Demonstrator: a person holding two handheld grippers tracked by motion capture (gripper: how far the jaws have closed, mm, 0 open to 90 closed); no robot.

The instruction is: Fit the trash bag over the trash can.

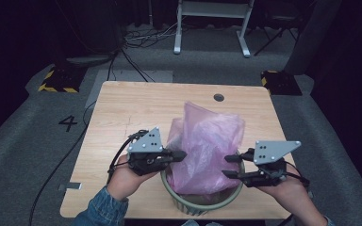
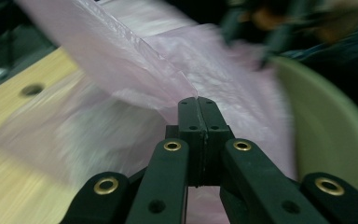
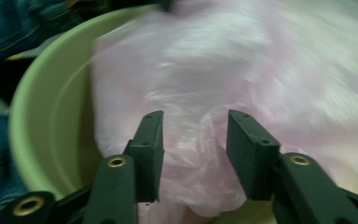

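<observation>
Left gripper (image 1: pixel 181 154), nine o'clock of the pale green ribbed plastic bin (image 1: pixel 202 203), pinches the thin pink plastic bag (image 1: pixel 207 141); right gripper (image 1: pixel 231 166), three o'clock, gapes around bag film.

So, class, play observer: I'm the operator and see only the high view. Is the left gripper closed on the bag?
Observer: Yes. The left gripper view shows the left gripper with its jaws pressed together and a fold of the bag pinched at the tips.
Operator: And the right one?
Observer: The right gripper is open. Bag film bulges between its jaws, but the pads don't seem to press it.
Operator: Is the bag down in the bin?
Observer: Its lower part lies against the smooth green inner wall of the bin.
</observation>
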